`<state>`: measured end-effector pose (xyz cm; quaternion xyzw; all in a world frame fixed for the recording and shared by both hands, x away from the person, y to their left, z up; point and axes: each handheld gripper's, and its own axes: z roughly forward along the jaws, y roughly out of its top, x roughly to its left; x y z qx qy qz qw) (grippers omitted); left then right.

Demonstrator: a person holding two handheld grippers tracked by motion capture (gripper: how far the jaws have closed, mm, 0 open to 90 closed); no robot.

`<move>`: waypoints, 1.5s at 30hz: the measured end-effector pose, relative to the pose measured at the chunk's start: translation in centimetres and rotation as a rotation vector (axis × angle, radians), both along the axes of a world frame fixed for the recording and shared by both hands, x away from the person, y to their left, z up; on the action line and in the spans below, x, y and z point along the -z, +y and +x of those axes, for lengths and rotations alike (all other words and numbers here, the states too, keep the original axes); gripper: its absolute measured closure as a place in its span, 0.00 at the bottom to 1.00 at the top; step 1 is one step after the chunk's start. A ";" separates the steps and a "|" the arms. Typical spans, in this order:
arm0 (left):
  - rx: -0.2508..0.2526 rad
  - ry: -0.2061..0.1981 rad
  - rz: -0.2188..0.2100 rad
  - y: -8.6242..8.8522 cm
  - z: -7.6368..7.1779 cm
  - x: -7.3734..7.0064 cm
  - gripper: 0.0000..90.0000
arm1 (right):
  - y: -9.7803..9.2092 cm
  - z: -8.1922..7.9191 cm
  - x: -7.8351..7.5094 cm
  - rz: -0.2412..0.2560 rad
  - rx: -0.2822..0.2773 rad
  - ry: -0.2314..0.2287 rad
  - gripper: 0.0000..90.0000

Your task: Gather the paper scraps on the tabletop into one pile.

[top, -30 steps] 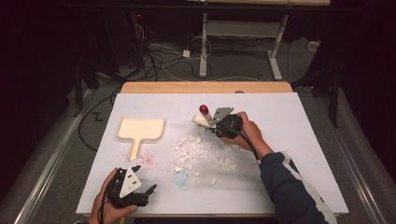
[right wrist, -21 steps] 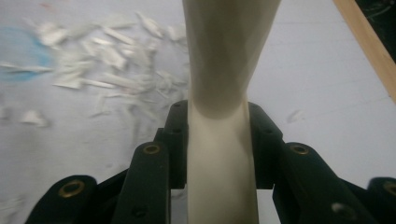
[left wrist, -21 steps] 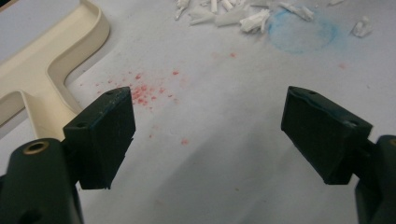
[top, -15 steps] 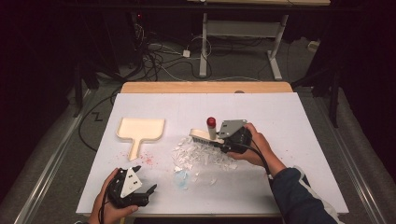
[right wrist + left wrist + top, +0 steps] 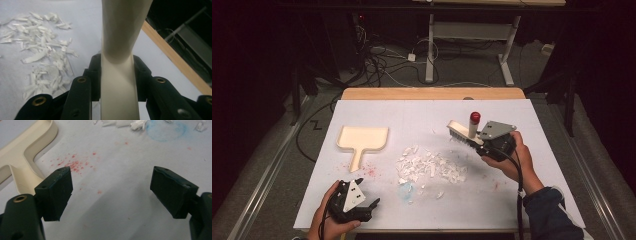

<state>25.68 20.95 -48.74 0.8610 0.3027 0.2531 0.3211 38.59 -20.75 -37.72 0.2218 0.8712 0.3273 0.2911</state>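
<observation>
Right gripper (image 5: 482, 142) clamps the brush (image 5: 460, 133), paper scraps (image 5: 429, 167) lying to its left toward the dustpan (image 5: 362, 139); left gripper (image 5: 364, 197) waits wide open.

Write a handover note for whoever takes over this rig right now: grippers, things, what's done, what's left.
Right gripper: shut on the brush handle, bristles at the table just right of the scraps.
Left gripper: open, holding nothing, low near the front left edge.
Dustpan: flat on the table, left of the scraps, not held.
Paper scraps: gathered in a loose pile mid-table, a few strays toward the front.
Done: brush picked up, scraps mostly bunched.
Left: take the dustpan with the left gripper, set it beside the pile, sweep the scraps in.
</observation>
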 end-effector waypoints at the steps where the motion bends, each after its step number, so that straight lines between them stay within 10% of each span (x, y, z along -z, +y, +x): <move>1: 0.001 -0.001 0.001 0.0 0.0 0.0 0.19 | -0.5 0.0 0.2 -0.004 0.026 0.008 0.75; 10: 0.017 -0.001 0.028 -0.3 0.0 0.0 0.19 | -2.6 1.7 3.0 -0.070 0.160 0.118 0.75; 16: 0.023 0.005 0.040 -0.3 0.0 0.1 0.20 | -4.0 2.7 3.4 0.007 0.227 0.143 0.75; 27: 0.018 0.011 0.044 -0.4 0.0 0.2 0.20 | 1.2 -0.9 3.9 -0.076 0.017 0.193 0.75; 33: 0.008 0.003 0.043 -0.3 0.0 0.1 0.19 | 3.2 -3.1 2.9 -0.013 -0.088 0.202 0.75; 45: -0.006 -0.002 0.039 -0.2 0.0 0.1 0.19 | 1.2 -3.7 -0.4 0.095 -0.027 0.113 0.75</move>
